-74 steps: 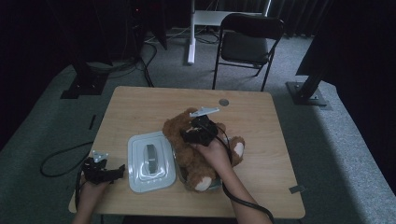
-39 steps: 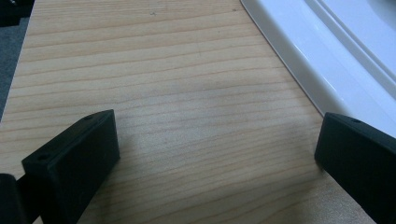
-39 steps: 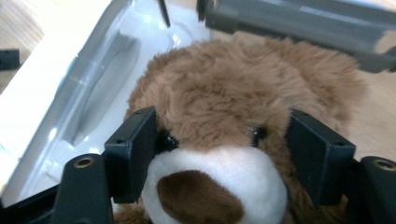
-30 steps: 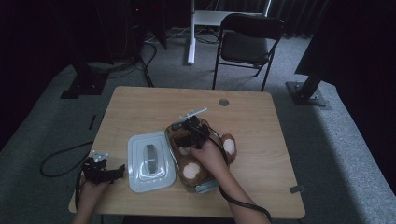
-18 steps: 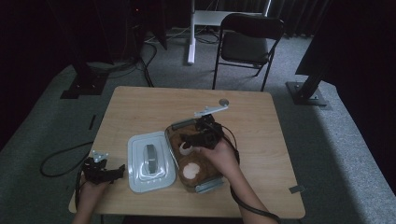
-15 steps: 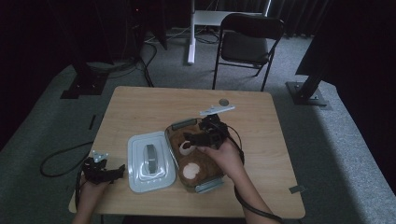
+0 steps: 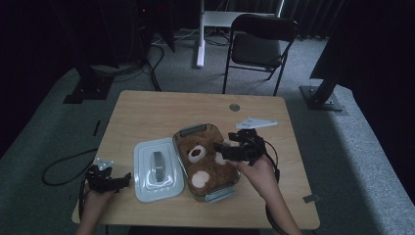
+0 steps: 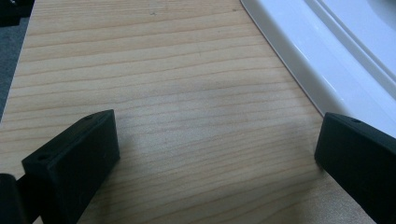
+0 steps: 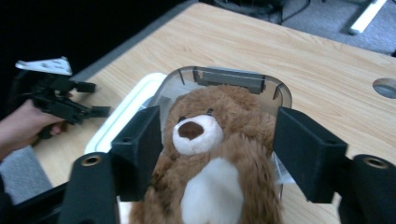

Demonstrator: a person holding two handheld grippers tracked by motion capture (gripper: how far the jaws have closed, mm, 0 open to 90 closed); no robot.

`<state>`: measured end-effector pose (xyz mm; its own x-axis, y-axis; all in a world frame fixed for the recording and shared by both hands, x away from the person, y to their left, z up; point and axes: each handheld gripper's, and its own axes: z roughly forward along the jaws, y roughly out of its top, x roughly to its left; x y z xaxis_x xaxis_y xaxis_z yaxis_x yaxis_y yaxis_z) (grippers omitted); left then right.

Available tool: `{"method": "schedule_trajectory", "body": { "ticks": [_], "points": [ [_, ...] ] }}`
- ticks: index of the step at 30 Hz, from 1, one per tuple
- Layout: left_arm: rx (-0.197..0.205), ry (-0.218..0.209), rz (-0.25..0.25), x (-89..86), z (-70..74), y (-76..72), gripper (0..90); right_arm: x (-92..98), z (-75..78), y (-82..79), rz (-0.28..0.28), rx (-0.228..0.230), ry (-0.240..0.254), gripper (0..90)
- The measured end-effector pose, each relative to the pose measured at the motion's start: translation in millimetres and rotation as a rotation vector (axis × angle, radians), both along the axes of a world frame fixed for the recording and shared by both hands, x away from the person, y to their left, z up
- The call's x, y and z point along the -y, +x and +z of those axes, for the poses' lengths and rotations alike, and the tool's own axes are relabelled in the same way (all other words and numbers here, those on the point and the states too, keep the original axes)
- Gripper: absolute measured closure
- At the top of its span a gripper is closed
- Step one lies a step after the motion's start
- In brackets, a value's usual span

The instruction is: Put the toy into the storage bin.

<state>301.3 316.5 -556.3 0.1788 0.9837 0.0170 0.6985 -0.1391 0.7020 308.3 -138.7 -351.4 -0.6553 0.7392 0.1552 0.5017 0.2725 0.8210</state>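
Observation:
A brown teddy bear (image 7: 200, 164) (image 9: 210, 140) lies face up inside a clear container (image 7: 193, 129) (image 9: 229, 77) at the middle of the table. Its white lid (image 7: 154, 169) (image 8: 336, 51) with a grey handle lies flat just left of it. My right gripper (image 7: 221, 149) (image 9: 219, 135) hovers at the container's right side, pointing at the bear. Its jaws have just been closing a little; the bear shows between them, but the pads do not press on it. My left gripper (image 7: 125, 178) (image 8: 217, 140) rests open on bare wood beside the lid's left edge.
A round cable hole (image 7: 234, 106) (image 9: 385, 86) sits near the table's far edge. A dark folding chair (image 7: 262, 36) and a white desk leg (image 7: 200, 34) stand on the carpet beyond. A cable (image 7: 58, 166) loops on the floor at the left.
My right gripper has drawn back from the bear to the right and lifted, leaving the bear in the container. The left gripper and the lid have stayed put.

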Motion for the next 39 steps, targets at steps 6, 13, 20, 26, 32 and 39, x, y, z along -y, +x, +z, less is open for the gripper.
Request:
{"method": "schedule_trajectory", "body": {
  "ticks": [6,13,20,26,32,39],
  "points": [
    [-0.001,0.002,-0.002,-0.1,0.1,0.0,0.5,14.1,-2.2,-12.4,0.002,0.009,0.031,35.1],
    [-0.002,0.002,-0.002,-0.2,0.2,-0.1,0.5,29.9,-18.8,-27.1,-0.016,0.003,-0.008,38.4],
    [-0.003,0.002,-0.001,-0.1,0.2,-0.1,0.5,30.1,-33.3,-27.8,-0.001,-0.011,-0.064,50.5],
    [-0.002,0.001,-0.001,-0.1,0.1,0.0,0.5,21.8,-56.0,-12.5,0.029,-0.094,-0.086,52.0],
    [-0.001,0.001,-0.001,-0.1,0.1,0.0,0.5,9.1,-65.4,0.9,0.053,-0.131,-0.113,59.6],
    [-0.001,0.001,-0.001,-0.1,0.1,0.0,0.5,-1.1,-69.4,11.6,0.071,-0.143,-0.184,67.4]
  ]
}}
